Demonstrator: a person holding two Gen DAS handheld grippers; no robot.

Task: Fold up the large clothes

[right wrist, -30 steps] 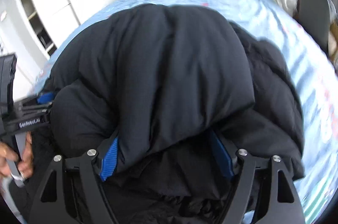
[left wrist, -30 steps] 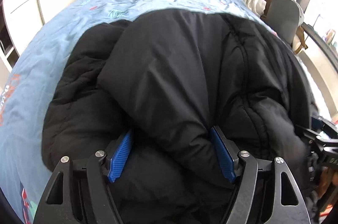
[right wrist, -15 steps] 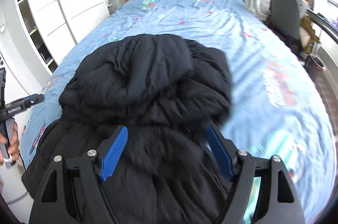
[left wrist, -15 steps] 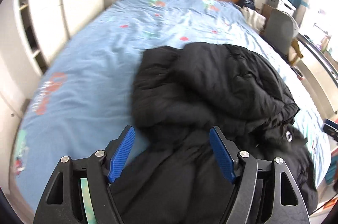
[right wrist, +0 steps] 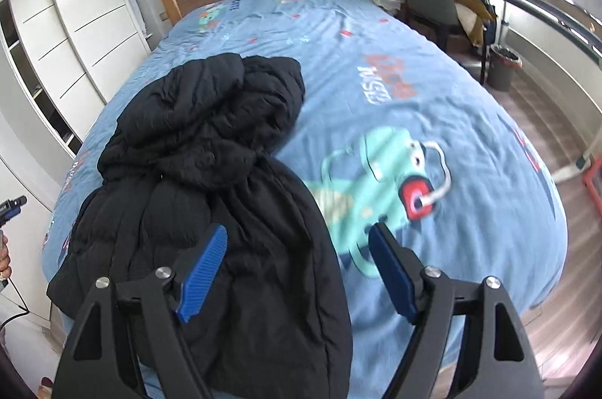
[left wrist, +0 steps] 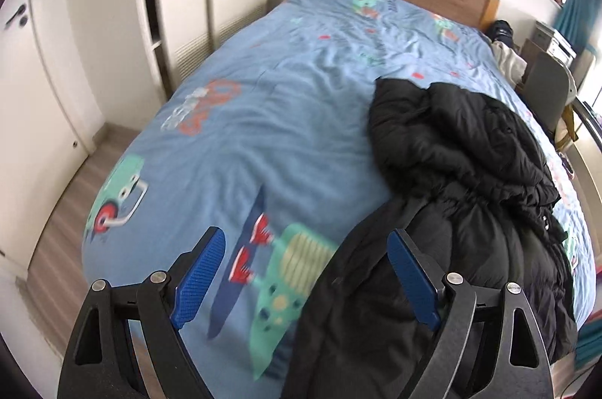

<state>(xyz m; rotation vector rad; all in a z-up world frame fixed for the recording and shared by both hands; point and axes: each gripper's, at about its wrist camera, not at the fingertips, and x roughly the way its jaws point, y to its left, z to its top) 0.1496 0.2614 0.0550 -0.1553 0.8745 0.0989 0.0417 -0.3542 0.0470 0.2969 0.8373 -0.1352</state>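
A: Jacket?
B: black puffer jacket heaped on blue bedspread, ahead-right of left gripper, its hem under the right finger.
A: Right side?
B: right gripper above jacket's near edge, jacket ahead-left.
A: Jaws?
B: both spread wide, holding nothing.
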